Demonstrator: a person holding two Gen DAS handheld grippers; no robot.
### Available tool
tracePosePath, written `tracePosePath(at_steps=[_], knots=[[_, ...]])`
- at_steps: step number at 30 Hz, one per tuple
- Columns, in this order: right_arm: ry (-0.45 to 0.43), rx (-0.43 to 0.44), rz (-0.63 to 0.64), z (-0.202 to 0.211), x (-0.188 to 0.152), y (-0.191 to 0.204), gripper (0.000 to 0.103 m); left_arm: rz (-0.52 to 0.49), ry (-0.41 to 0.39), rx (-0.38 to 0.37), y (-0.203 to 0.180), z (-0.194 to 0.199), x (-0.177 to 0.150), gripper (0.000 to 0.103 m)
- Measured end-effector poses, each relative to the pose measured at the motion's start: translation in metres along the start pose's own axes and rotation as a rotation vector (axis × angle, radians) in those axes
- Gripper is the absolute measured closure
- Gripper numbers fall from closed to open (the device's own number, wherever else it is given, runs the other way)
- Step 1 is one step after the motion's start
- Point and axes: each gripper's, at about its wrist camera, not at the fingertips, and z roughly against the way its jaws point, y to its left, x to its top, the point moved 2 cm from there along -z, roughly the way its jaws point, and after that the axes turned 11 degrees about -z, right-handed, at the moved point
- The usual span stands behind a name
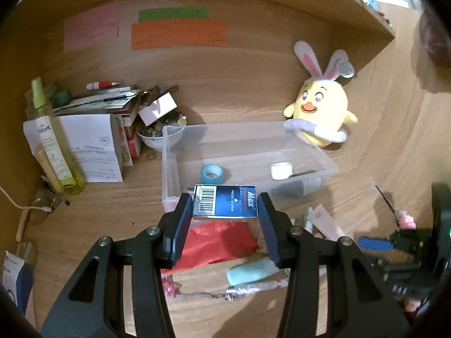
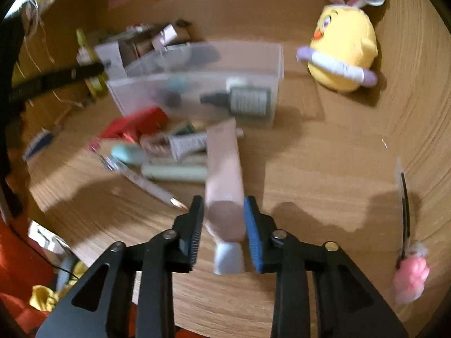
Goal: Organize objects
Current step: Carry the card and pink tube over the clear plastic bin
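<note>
Left wrist view: we see the left gripper point(image 1: 224, 207) jaws clenched on a light, stiff staple box point(image 1: 224, 202), at 6 o'clock of the clear bin point(image 1: 324, 166). Right gripper point(image 2: 223, 214) jaws straddle a soft pink tube point(image 2: 224, 174); contact unclear.

Left gripper point(image 1: 224, 205) clamped on blue staple box point(image 1: 224, 201), held above the clear bin's point(image 1: 169, 169) near wall. Bin holds tape roll point(image 1: 212, 172). Chick plush point(image 1: 321, 107) at 2 o'clock.

Wooden desk point(image 1: 118, 217): clear bin point(image 1: 324, 166), chick plush point(image 1: 324, 112), spray bottle point(image 1: 53, 152), red pouch point(image 1: 217, 242), scattered tubes.
</note>
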Motion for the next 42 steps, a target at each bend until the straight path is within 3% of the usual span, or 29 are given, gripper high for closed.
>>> tracePosePath(at_steps=[5,7,11,19,29,34,42], knots=[[0.000,-0.016,-0.010,-0.010,-0.007,-0.008,0.068,0.014,0.036,0.000,0.003,-0.024,0.012,0.056],[-0.005,-0.010,-0.008,-0.010,-0.007,-0.009,0.074,0.018,0.055,0.003,0.005,-0.035,0.018,0.056],[-0.015,-0.004,-0.015,-0.009,-0.007,-0.011,0.074,0.028,0.097,0.004,0.011,-0.059,0.030,0.056],[-0.074,0.014,-0.031,0.022,-0.003,-0.016,0.074,0.048,0.178,-0.029,0.018,-0.098,0.049,0.056],[-0.225,0.028,-0.004,0.042,0.069,-0.004,0.074,0.025,0.303,-0.061,0.012,-0.145,0.043,0.056],[-0.219,0.031,0.018,0.019,0.112,0.008,0.074,0.038,0.332,-0.105,0.012,-0.153,0.038,0.056],[-0.134,0.044,0.005,-0.038,0.168,0.019,0.074,0.032,0.298,-0.128,0.014,-0.144,0.043,0.055]])
